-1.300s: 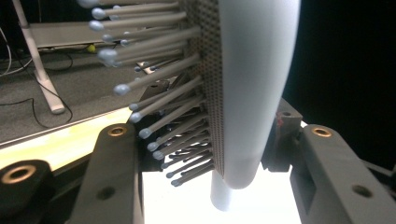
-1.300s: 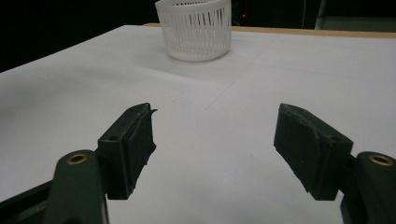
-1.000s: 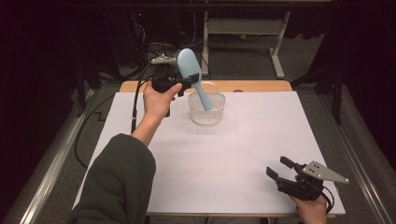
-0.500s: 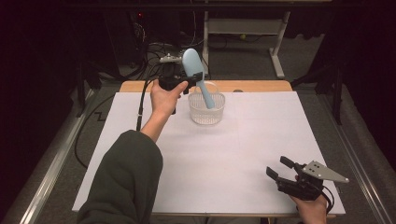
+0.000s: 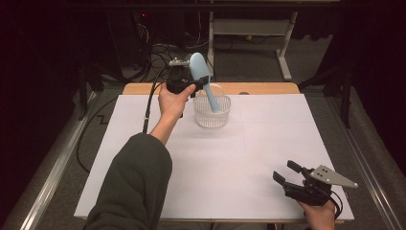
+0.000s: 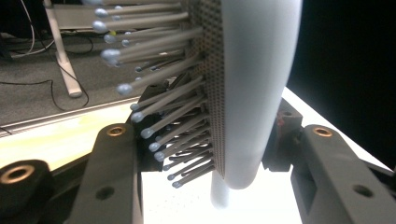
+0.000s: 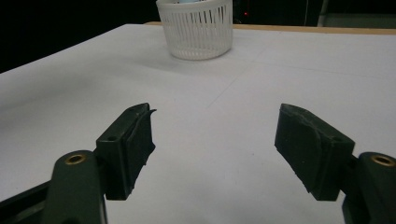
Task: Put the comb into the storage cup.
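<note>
The left gripper (image 5: 187, 82) is clamped on a pale blue hairbrush (image 5: 205, 88), its black jaws pinching the brush at the head. In the left gripper view the hairbrush (image 6: 252, 93) stands almost on end between the jaws, its smooth back to the right and its grey bristles (image 6: 159, 116), each tipped with a small ball, sticking out to the left. From above, the brush leans: the oval head is up and toward the far edge of the table, and the handle slants down into a small white slatted basket (image 5: 211, 117). The handle's lower end sits inside the basket's rim; I cannot tell whether it touches the bottom. The person's left hand (image 5: 172, 101) wraps the gripper body just beside the basket, with a dark green sleeve (image 5: 136, 187) running back toward the near edge and a black cable (image 5: 149, 108) trailing off the gripper.

The basket stands near the far edge of the white sheet (image 5: 230, 172) that covers the table, with a strip of wooden tabletop (image 5: 268, 88) showing behind it.

Well apart, at the near right corner, the right gripper (image 5: 286, 172) rests low over the sheet with its jaws spread wide and nothing between them. In its own view the right gripper (image 7: 215, 144) looks across bare white paper to the basket (image 7: 196, 32) far ahead.
</note>
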The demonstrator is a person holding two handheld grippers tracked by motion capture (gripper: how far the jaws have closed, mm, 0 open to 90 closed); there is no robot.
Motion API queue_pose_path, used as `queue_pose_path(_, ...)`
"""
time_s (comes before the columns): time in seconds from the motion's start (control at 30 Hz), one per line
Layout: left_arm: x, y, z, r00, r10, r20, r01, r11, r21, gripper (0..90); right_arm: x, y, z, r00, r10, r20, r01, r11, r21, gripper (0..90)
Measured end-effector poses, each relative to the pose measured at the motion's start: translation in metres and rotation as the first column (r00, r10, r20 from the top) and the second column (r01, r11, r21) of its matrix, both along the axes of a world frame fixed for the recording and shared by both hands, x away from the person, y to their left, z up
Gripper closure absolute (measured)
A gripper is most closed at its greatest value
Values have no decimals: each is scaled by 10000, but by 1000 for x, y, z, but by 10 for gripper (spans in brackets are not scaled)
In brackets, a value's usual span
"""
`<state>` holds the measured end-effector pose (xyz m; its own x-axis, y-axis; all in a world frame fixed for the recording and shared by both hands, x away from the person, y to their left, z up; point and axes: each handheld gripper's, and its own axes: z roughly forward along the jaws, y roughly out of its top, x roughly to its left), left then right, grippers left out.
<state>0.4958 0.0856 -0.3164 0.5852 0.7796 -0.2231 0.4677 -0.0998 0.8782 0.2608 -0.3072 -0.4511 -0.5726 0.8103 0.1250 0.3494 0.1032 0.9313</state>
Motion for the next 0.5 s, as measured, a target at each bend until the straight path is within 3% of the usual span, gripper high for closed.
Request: queue_pose_path(0.5, 6, -13, -13, 9999, 69, -115, -65, 9996, 278, 518, 0, 0, 0, 10000, 29, -27, -29, 10000, -32, 284)
